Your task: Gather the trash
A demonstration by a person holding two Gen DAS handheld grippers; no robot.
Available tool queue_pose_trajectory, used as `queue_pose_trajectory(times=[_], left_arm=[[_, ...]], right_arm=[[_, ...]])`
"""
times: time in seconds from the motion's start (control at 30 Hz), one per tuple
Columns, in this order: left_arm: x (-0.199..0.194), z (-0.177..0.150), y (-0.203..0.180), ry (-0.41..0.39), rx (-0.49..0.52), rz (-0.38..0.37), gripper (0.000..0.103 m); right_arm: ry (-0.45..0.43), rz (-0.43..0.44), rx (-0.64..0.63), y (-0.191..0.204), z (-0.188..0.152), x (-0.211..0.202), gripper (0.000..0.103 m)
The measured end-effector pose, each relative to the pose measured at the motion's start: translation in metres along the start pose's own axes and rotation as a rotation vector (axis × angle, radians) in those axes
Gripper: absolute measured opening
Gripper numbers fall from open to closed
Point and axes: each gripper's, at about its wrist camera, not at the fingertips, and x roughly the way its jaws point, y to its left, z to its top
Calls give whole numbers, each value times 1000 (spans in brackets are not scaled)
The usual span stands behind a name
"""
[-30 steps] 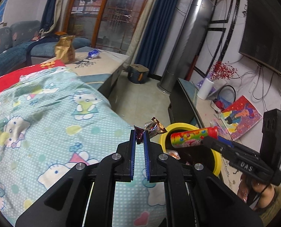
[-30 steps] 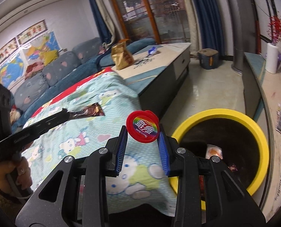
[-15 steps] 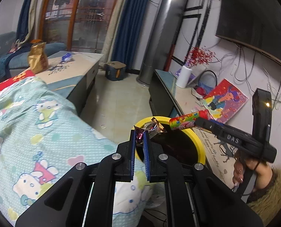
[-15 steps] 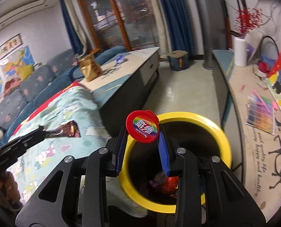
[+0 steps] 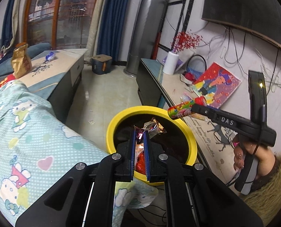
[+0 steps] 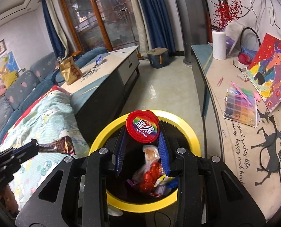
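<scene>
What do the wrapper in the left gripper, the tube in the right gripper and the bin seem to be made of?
Wrapper in the left gripper: probably metallised plastic film, glossy, since it is crinkled and reflective.
Tube in the right gripper: printed rainbow body, maybe card or plastic; its red cap looks like smooth moulded plastic.
Bin: likely plastic, with an even, slightly shiny yellow rim.

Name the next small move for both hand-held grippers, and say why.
Probably open both. The right hand-held gripper holds the candy tube above the yellow bin, and the left hand-held gripper holds its wrapper over the opening.
</scene>
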Motion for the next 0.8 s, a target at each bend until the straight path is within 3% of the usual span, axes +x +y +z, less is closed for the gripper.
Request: queue_pose_trajectory(times=[0.4,0.47,0.5,0.6,0.63,0.7,0.8], left_arm=[[46,-6,-26,86,51,-37,12],[57,-5,-27,112,52,-29,37],[61,-6,-27,125,50,-26,57],[64,-6,-25,131,45,-30,66],[63,-7,-25,127,46,-24,78],[60,-7,-24,120,39,-20,91],[52,-6,-21,106,36,-4,96]], right_arm=[[26,-29,25,-21,0,8,27],[41,-38,43,-26,-2,12,35],[46,-38,54,-28,-4,13,36],[58,-45,59,-31,-7,13,45],[57,-48,59,-32,-8,12,47],[54,-46,61,-31,-10,8,50],[42,-38,63,-27,-11,1,57]])
